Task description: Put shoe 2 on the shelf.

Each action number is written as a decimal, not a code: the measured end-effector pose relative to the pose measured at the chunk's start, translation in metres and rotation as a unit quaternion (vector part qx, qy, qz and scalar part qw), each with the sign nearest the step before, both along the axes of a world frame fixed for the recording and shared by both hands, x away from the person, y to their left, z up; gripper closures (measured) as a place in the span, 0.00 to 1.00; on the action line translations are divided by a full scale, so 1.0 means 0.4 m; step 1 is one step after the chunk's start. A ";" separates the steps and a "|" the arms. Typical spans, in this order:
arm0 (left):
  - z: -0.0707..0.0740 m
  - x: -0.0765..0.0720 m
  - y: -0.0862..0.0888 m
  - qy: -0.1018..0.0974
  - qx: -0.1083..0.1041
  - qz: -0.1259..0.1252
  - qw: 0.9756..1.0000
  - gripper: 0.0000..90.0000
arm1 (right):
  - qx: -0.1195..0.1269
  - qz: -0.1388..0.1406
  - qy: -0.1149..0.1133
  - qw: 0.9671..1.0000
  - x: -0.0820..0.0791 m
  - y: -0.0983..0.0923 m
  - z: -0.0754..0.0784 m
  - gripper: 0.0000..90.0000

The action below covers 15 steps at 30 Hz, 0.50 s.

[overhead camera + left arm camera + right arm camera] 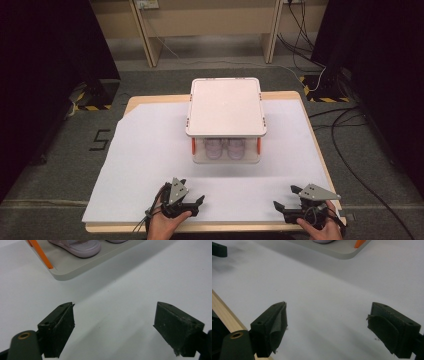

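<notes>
In the high view I see a two-level rack at the centre of the frame, standing on a white sheet that covers the wooden table. Its wide top shelf hides most of the lower level; under it I can make out only the front ends of a pair of pale pink shoes, between the orange posts. My left gripper is at the lower left of centre and my right gripper at the lower right, both close to the near edge of the table, with my hands cut off by the bottom of the frame. Between the grippers and the rack the sheet is free.

In the left gripper view the two black jaws stand wide apart with nothing between them, over bare white sheet. At the upper left the corner of the rack's lower tray enters, with one orange post and a shoe cut off by the top edge.

In the right gripper view the jaws are also wide apart and hold nothing. The wooden table edge runs at the lower left, just beside the left jaw. At the top the tray corner is cut off, well apart from the jaws, and at the upper left a dark piece I cannot identify
</notes>
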<state>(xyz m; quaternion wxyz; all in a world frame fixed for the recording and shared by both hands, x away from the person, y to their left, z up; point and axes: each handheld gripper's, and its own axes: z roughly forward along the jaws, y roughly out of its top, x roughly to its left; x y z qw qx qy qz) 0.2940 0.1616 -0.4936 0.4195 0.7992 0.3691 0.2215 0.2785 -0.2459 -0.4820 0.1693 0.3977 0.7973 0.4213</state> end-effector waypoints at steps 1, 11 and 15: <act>0.000 0.001 0.000 -0.001 -0.001 0.000 1.000 0.18 | -0.002 0.002 0.000 1.000 -0.001 0.000 -0.001 0.18; -0.001 -0.001 0.001 -0.003 -0.003 0.000 1.000 0.18 | -0.003 -0.003 0.008 1.000 -0.011 0.002 -0.006 0.18; -0.002 0.001 0.001 0.000 -0.001 0.005 1.000 0.18 | -0.007 -0.003 0.006 1.000 -0.014 0.001 -0.005 0.18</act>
